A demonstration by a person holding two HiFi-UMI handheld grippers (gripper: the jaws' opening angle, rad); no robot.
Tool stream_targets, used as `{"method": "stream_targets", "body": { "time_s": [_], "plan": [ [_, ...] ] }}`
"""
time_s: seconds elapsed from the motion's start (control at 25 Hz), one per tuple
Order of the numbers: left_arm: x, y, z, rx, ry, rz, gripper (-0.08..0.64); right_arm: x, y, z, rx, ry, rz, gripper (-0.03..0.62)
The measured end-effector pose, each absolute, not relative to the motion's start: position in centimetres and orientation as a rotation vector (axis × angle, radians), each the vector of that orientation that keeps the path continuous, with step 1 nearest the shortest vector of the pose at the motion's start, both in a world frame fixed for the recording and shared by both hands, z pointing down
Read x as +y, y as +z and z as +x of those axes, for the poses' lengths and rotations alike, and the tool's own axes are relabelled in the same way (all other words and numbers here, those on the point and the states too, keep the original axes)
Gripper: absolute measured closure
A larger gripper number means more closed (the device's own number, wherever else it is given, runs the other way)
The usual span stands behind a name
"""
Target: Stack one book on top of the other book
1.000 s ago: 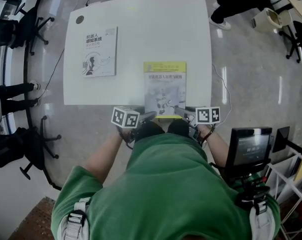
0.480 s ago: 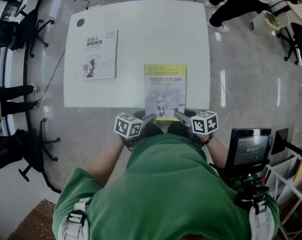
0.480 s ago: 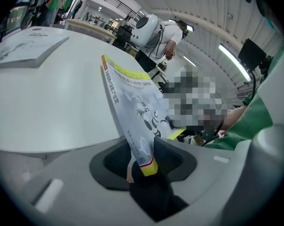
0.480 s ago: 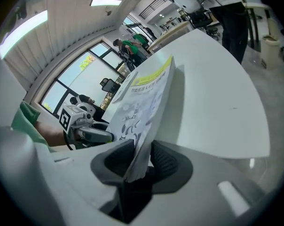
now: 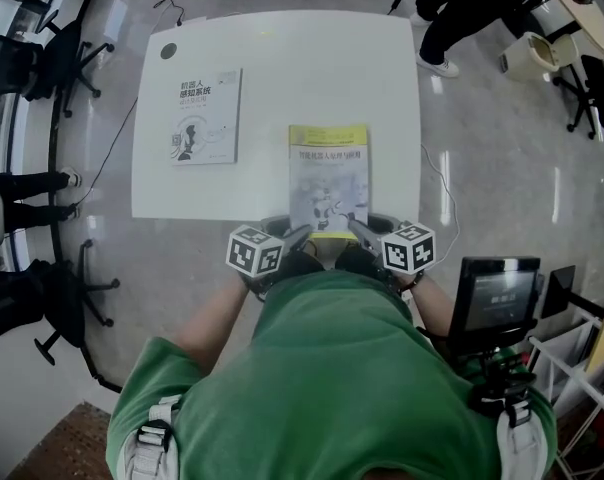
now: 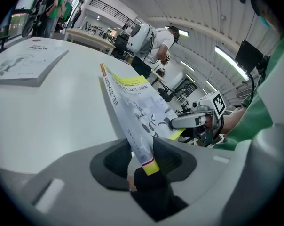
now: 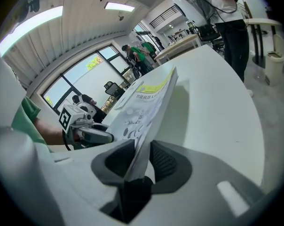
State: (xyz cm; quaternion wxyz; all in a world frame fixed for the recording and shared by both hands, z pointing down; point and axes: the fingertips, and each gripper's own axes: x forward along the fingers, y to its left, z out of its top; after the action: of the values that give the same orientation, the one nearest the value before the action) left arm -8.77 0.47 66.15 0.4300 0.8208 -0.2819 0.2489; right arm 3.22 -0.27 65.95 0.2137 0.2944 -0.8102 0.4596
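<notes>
A grey book with a yellow top band [image 5: 328, 178] lies at the near edge of the white table [image 5: 282, 68], its near edge lifted a little. My left gripper [image 5: 300, 236] has the book's near left corner [image 6: 132, 107] between its jaws, which are closing with the pads on the cover. My right gripper [image 5: 357, 230] holds the near right corner [image 7: 146, 107] the same way, its jaws also closing. The gripper mouths appear close up as left gripper [image 6: 142, 149] and right gripper [image 7: 142, 159]. A white book [image 5: 205, 115] lies flat at the table's far left, apart from both grippers.
Office chairs [image 5: 22, 58] stand left of the table. A person [image 5: 472, 3] stands at the far right beyond it. A monitor [image 5: 502, 293] sits to my right near the floor. A round grey cap [image 5: 168, 50] marks the table's far left corner.
Both grippers have closed on the near corners of the yellow-banded book and risen slightly, tilting its near edge up. Their marker cubes have rolled inward.
</notes>
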Motion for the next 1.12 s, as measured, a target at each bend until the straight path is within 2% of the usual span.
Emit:
{"method": "stream_targets", "body": {
  "time_s": [1.12],
  "plan": [
    [-7.2, 60.0, -18.0, -0.879, 0.502, 2.192, 0.41, -8.3, 59.5, -6.0, -2.456, 1.037, 0.872, 0.488]
  ]
}}
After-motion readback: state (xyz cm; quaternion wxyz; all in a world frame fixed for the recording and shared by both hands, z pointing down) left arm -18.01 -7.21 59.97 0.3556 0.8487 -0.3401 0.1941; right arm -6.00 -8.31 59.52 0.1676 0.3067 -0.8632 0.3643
